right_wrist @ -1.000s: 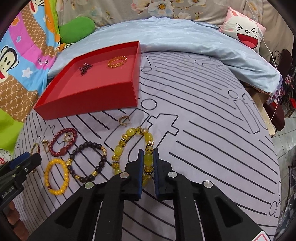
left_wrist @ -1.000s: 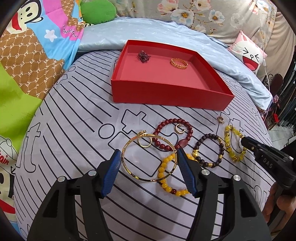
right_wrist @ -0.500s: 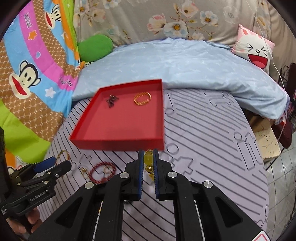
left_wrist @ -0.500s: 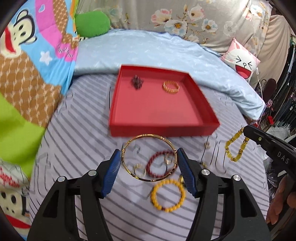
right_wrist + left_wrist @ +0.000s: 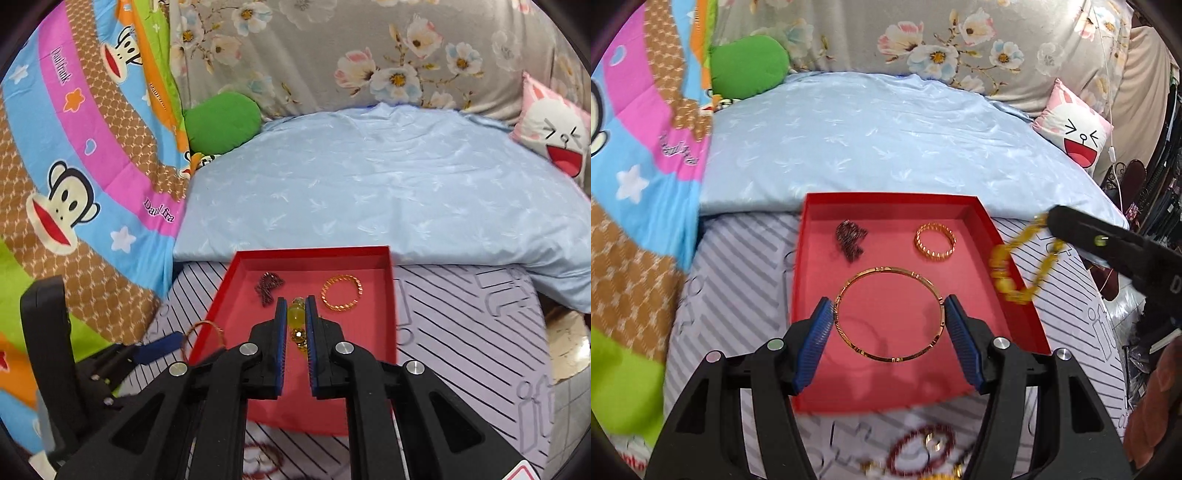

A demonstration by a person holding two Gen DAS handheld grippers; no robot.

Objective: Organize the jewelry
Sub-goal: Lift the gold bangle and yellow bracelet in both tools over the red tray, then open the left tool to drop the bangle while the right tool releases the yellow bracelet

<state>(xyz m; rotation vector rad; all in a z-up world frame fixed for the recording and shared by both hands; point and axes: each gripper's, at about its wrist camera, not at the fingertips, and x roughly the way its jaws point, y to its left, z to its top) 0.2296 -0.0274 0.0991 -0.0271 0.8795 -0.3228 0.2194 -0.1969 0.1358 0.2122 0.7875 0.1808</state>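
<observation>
The red tray is already holding a gold bracelet and a dark trinket. The left gripper is gripping a gold bangle above it; the right gripper is pinching a yellow bead bracelet. More bracelets are waiting on the bed.

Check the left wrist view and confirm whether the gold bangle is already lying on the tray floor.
No: the bangle is pinched between the left gripper's fingers, held above the red tray, with its shadow on the floor below.
</observation>
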